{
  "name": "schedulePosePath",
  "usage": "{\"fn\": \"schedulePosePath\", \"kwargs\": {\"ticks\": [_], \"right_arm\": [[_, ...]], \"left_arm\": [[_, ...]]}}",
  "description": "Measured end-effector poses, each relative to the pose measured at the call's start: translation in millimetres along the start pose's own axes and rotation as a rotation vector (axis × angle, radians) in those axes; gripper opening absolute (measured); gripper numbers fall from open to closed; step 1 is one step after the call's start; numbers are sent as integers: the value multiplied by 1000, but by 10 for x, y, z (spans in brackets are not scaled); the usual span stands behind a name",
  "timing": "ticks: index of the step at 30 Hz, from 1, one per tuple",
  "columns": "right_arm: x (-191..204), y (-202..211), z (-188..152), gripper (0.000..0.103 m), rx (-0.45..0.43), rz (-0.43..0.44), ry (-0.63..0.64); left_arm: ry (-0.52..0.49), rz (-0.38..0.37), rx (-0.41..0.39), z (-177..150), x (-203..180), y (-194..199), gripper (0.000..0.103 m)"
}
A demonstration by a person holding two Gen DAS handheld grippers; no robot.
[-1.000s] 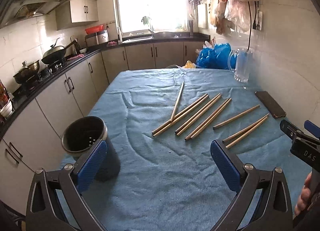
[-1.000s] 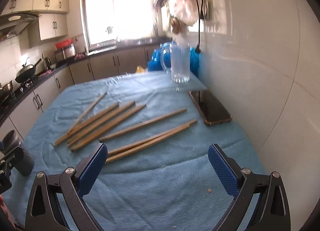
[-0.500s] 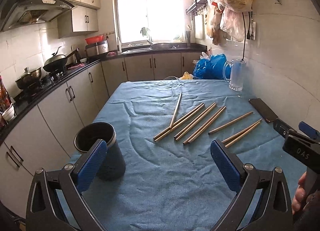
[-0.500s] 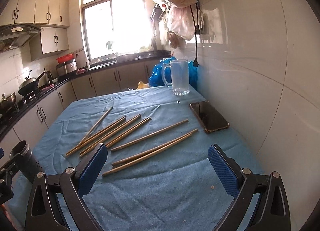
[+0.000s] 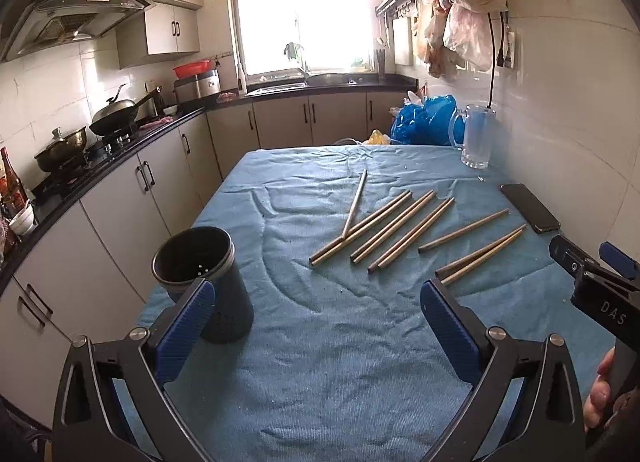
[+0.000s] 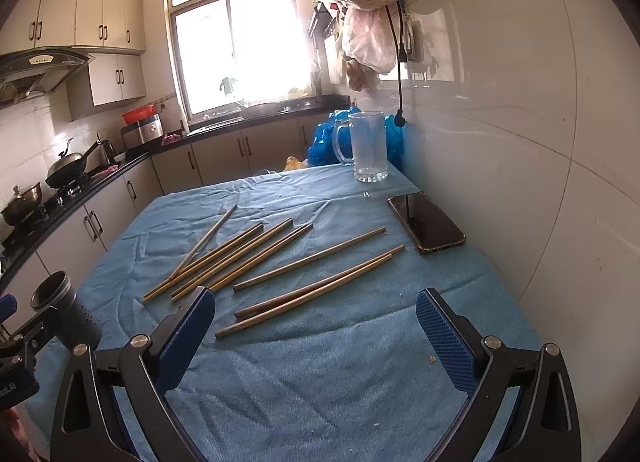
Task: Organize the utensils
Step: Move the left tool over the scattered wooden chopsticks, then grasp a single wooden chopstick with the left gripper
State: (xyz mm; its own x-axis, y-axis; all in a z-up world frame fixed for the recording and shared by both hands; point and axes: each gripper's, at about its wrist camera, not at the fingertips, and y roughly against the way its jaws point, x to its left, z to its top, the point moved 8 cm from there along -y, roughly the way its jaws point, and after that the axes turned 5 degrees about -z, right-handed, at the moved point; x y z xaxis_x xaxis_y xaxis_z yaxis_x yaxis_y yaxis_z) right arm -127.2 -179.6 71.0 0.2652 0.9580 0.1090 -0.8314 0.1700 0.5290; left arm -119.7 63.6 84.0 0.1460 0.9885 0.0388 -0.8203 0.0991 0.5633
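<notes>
Left gripper [image 5: 316, 322] is hovering low over the near part of the blue tablecloth [image 5: 320, 362], jaws spread wide, gripping nothing. Its left blue pad is sitting in front of the dark holder cup [image 5: 200, 274], which is standing upright near the table's left edge, mouth open upward. Right gripper [image 6: 316, 326] is also hovering above the cloth, jaws wide apart, nothing between them; in the left view its body is showing at the far right, with a hand [image 5: 600, 390] wrapped on the handle.

Chopsticks [image 5: 400, 229] are lying flat, scattered mid-table: a fanned bunch toward the left with one thinner stick crossing it, a single stick to the right, then a pair lying side by side nearest the right gripper [image 6: 316, 294]. All are apart from the holder cup.

Versus a second ago: both cameras are sitting higher and tilting up, so more window and wall are showing; the chopsticks and cup are lying where they were. Jaws are staying equally wide.

Edges and room: the wall is running close along the table's right side; a phone [image 6: 426, 227] is lying near that edge and a glass mug [image 6: 368, 147] is standing at the far right corner beside a blue bag [image 5: 424, 119]. Open cloth is lying between both grippers and the sticks. Cabinets and counter are running along the left, apart from the table.
</notes>
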Motion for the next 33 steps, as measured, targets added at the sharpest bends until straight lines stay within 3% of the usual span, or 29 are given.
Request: {"fn": "schedulePosePath", "kwargs": {"ticks": [22, 27, 33], "right_arm": [[-126, -77, -128, 102, 40, 17, -28], [-214, -170, -132, 102, 51, 5, -27], [-378, -308, -53, 102, 59, -4, -31]], "left_arm": [[-42, -10, 90, -133, -148, -194, 102], [-48, -36, 78, 102, -192, -265, 102], [26, -147, 119, 559, -363, -535, 102]]}}
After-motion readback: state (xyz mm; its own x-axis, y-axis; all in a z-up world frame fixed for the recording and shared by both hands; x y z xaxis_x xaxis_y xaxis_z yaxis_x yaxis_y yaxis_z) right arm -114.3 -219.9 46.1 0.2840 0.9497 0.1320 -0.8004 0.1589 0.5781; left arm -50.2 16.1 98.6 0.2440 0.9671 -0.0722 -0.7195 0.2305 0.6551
